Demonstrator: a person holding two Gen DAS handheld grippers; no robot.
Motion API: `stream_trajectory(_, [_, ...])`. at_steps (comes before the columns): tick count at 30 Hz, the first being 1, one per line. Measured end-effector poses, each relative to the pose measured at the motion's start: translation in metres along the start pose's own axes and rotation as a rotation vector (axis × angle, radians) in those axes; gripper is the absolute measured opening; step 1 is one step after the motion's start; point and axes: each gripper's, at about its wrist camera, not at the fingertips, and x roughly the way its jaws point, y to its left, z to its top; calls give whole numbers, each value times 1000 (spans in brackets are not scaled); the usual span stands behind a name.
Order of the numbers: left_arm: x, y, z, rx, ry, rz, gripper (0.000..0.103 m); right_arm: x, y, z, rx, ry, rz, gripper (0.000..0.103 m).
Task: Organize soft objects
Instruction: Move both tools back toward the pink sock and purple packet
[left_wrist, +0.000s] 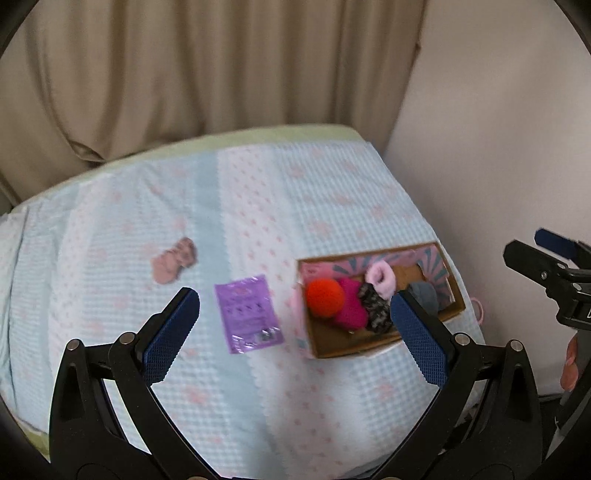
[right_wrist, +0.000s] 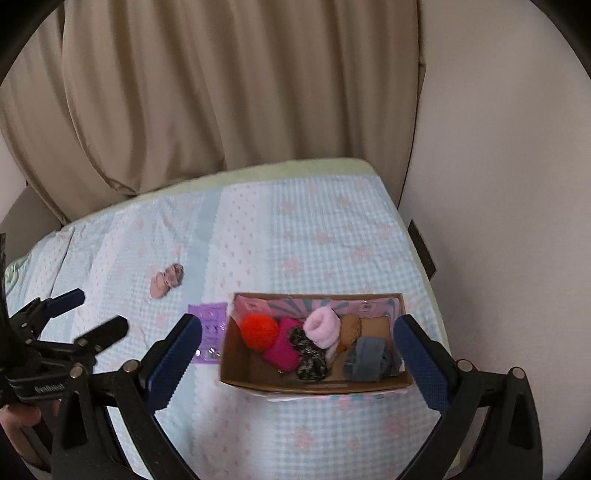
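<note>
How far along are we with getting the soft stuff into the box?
Mostly done: the cardboard box already holds the orange pom-pom, magenta piece, pale pink scrunchie and grey piece. Nothing is in hand: the left gripper and right gripper are both open and empty. Left: the dusty pink scrunchie on the bedspread, perhaps the purple packet.

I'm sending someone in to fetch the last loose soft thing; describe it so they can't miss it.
Start at the cardboard box on the bed's checked blue cover. A purple packet lies flat just left of it. Farther left, alone on the cover, is a small crumpled dusty-pink scrunchie, the only soft item outside the box.
</note>
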Motion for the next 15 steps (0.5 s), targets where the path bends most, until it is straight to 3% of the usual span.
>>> stream_trajectory(9, [-51, 85, -9, -4, -68, 21, 103, -16, 64, -14, 43, -21, 12, 103])
stream_trajectory(15, [-50, 143, -12, 28, -55, 13, 103, 4, 117, -28, 31, 2, 17, 103])
